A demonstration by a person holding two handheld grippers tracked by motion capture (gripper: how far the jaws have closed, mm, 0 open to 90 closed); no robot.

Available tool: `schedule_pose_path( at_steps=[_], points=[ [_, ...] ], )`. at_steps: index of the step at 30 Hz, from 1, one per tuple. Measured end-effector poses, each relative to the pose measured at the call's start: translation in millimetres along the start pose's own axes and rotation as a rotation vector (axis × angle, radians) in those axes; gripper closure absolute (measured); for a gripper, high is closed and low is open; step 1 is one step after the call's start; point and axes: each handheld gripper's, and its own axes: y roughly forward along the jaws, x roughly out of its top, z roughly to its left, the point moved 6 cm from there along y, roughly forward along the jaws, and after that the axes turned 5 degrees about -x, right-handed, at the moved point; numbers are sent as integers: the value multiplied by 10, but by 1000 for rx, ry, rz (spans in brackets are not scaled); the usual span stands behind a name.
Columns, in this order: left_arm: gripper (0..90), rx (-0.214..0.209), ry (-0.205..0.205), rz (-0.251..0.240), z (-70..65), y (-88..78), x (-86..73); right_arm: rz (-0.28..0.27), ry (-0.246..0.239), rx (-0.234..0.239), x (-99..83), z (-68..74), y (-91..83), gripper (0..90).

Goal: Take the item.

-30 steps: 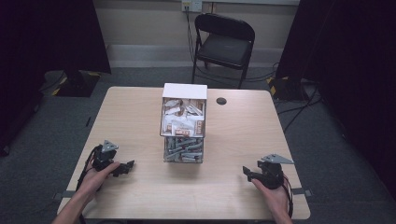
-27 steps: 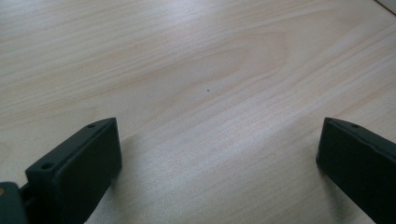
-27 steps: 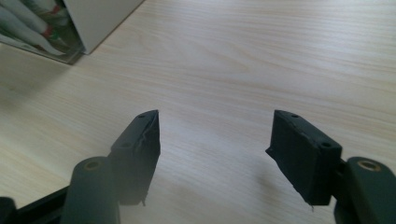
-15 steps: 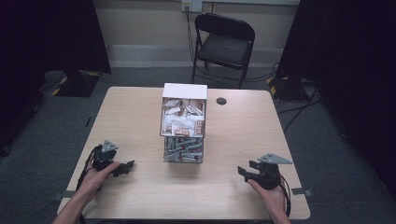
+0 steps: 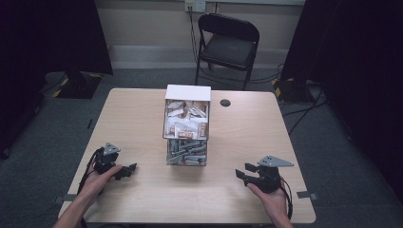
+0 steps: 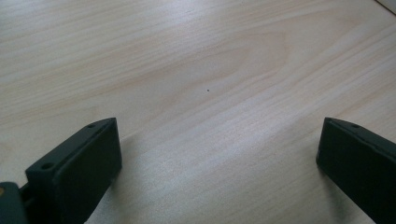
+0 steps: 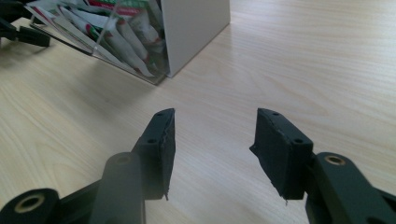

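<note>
Resting across the middle of the scene, the pale wooden desk (image 5: pixel 142 118) carries one thing of note: a clear-walled dispenser box (image 5: pixel 187 126) with a white top, standing upright at the desk's centre, well apart from both of my tools. Behind the far edge stands a black folding chair (image 5: pixel 228 42). The box holds two tiers of sachets: paper packets (image 5: pixel 185 118) above, slimmer stick packets (image 5: pixel 186 151) below. I judge the box stiff and smooth-sided, likely to slip under hard jaws, and best taken by its opposite walls; the sachets look light, soft and easily creased, best pinched by one end from the open near face.

My left hand-held gripper (image 5: pixel 124 171) lies low at the near left of the desk, aimed right; its own view shows its jaws spread wide over bare wood, holding nothing. My right hand-held gripper (image 5: pixel 243 172) sits at the near right, raised slightly and aimed left toward the box's near corner (image 7: pixel 168 70); its jaws stand moderately apart and empty.
</note>
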Motion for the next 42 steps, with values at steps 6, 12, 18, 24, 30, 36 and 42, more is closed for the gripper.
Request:
schedule_pose_path(
  at_steps=[6,12,18,24,30,36,42],
  points=[
    [0,0,1,0,0,0,0,-8,-17,39,52,84,9,513],
    [0,-1,1,1,1,0,0,-10,-37,73,98,173,17,537],
    [0,0,0,0,0,0,0,-16,-55,95,168,257,43,549],
    [0,-1,2,1,1,0,0,-15,-84,129,238,387,101,566],
    [0,-1,2,1,1,0,0,-46,-104,166,382,492,98,579],
    [0,0,1,0,1,0,0,-35,-126,190,446,582,135,592],
    [0,-1,1,0,1,1,1,-45,-145,239,528,753,249,606]
  ],
)
